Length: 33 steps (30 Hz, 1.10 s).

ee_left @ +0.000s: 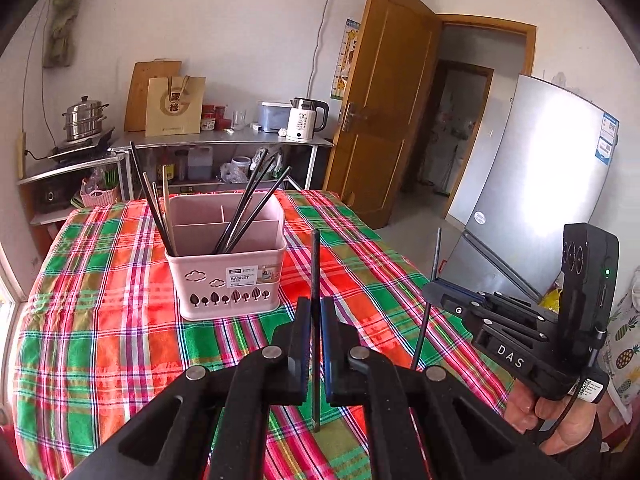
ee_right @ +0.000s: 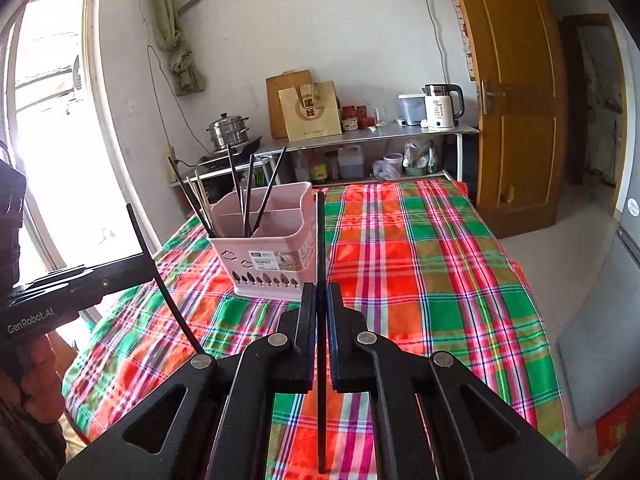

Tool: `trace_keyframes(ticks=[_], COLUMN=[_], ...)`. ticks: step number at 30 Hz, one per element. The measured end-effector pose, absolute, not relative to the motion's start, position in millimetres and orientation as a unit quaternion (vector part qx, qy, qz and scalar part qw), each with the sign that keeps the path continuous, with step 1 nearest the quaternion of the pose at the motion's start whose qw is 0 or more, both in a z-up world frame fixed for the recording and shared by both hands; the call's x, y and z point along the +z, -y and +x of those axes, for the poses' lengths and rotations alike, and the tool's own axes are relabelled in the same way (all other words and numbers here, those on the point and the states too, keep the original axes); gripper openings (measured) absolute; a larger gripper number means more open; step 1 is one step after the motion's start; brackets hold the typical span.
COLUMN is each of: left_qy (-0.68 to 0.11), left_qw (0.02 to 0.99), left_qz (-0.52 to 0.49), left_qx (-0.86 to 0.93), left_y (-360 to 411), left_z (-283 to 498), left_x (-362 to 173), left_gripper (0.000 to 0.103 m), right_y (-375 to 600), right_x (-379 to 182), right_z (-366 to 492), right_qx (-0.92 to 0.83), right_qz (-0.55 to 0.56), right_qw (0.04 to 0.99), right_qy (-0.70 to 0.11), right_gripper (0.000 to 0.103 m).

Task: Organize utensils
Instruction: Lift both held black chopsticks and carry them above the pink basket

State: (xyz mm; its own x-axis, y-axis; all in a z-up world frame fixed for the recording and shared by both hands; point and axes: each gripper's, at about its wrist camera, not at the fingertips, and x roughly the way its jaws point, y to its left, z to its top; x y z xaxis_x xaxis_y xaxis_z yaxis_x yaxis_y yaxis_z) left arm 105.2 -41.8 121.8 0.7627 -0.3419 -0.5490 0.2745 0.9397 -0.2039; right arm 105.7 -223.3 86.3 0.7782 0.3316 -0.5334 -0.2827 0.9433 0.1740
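Basket [ee_left: 224, 280] label text too small — chopstick [ee_right: 321, 420] end cut off.

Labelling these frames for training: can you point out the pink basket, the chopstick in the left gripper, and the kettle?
pink basket [ee_left: 228, 280]: left wrist view, front wall.
chopstick [ee_left: 316, 264]: left wrist view, shaft above the fingers.
kettle [ee_right: 439, 112]: right wrist view, white body.

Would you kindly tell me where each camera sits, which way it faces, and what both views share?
Left wrist: on the left gripper, facing the pink basket; its fingers clamp a black chopstick, with the right gripper and hand alongside.
Right wrist: on the right gripper, facing the basket; it clamps another chopstick, left gripper at left.
Shared: basket, plaid tablecloth, kettle, door.
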Motion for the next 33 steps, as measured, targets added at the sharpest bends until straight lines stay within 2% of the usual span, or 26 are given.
trace_keyframes(ticks=[16, 33], left_qy=[-0.293, -0.276], left_qw=[0.94, 0.944], left_qz=[-0.044, -0.036], left_qx=[-0.171, -0.176], left_y=[30, 15], left_z=[58, 45], left_x=[128, 142], left_gripper=[0.004, 0.004], right_y=[212, 198], right_x=[101, 114], right_z=[53, 41], right_qx=[0.181, 0.21], right_qz=[0.026, 0.013], right_qw=[0.949, 0.951], right_qy=[-0.258, -0.227], right_gripper=[0.005, 0.005])
